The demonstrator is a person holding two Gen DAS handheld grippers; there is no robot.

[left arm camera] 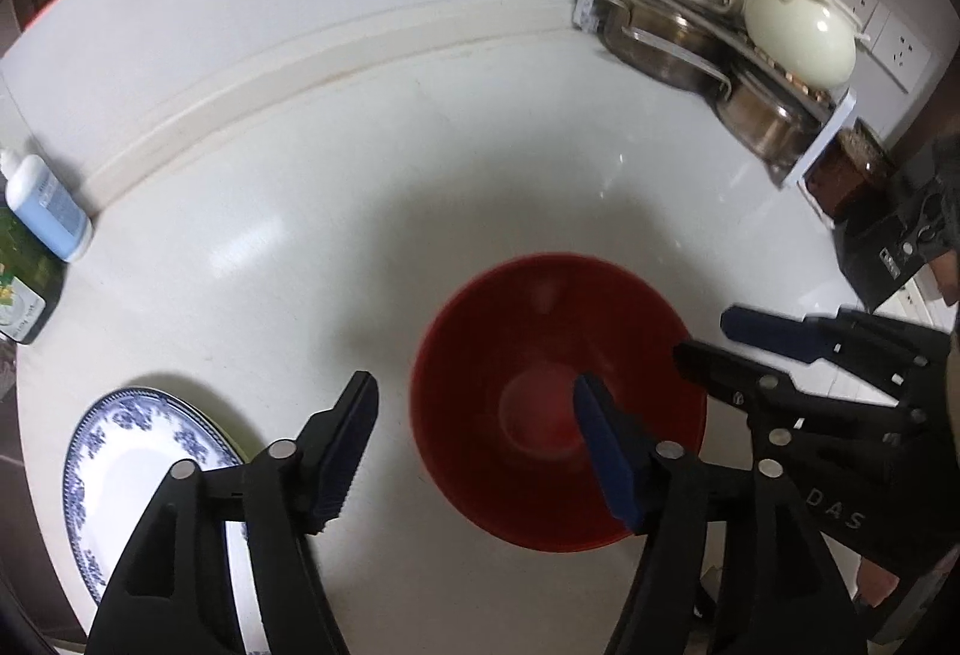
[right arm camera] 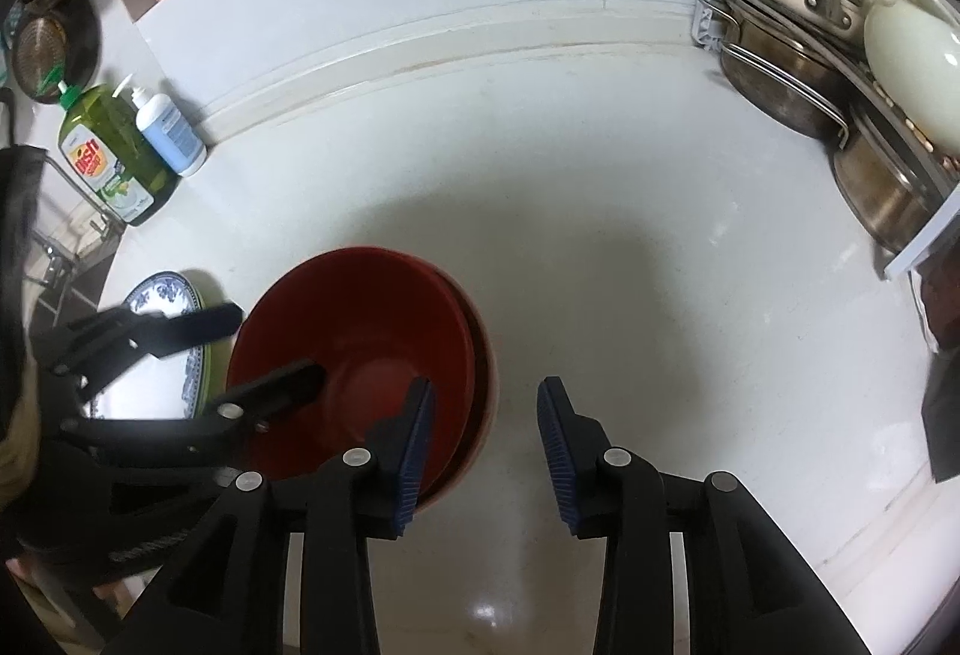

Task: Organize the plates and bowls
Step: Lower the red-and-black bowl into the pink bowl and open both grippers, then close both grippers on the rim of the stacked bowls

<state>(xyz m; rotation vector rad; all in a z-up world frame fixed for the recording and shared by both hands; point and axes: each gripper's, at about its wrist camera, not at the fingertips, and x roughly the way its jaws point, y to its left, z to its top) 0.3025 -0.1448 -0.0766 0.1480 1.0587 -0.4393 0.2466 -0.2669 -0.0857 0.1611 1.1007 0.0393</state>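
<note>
My left gripper [left arm camera: 474,439], spread, straddled the near rim of the stacked red plastic bowls [right arm camera: 360,355]; my right gripper [right arm camera: 483,451], spread, hovered beside them. A careless pinch could skew them.

The counter [right arm camera: 600,211] looked smooth, glossy, stone-like. The red bowls [right arm camera: 372,349] seemed matt plastic. The plate [left arm camera: 138,469] was glazed ceramic, blue-patterned. The pots [right arm camera: 780,85] were shiny metal. Gripper pads [right arm camera: 555,445] showed ribbed blue rubber on matt black plastic.

Left tongs [left arm camera: 474,436] gape wide, angled downward; right tongs [right arm camera: 485,448] likewise spread, just beside them.
</note>
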